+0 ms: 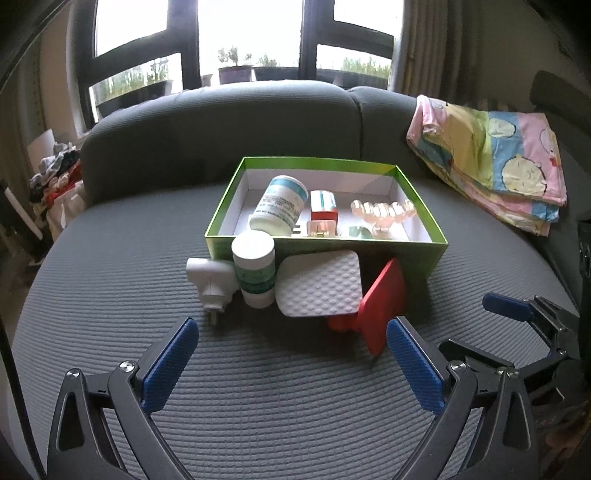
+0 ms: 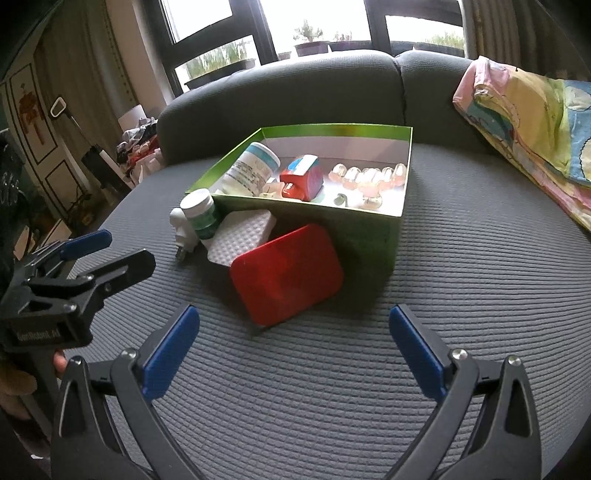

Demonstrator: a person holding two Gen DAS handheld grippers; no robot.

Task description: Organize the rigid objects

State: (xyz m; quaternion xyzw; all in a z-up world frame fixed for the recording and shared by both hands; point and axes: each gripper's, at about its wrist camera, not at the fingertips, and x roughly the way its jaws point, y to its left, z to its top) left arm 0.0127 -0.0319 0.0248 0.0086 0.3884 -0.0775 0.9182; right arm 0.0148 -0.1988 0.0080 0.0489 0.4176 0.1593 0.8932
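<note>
Red case (image 2: 286,273) shows its broad face only from the right; both grippers' jaws gape empty.

Daylight enters from the overexposed windows (image 1: 255,33) at 12 o'clock, leaving the sofa cushion (image 1: 110,258) evenly lit with soft shadows; fisheye distortion and vignetting darken all corners.

We see ribbed grey fabric sofa seat (image 1: 110,277) | glossy green cardboard box (image 1: 332,251) | dimpled white plastic case (image 1: 319,286) | smooth matt red plastic lid (image 2: 284,273)
</note>
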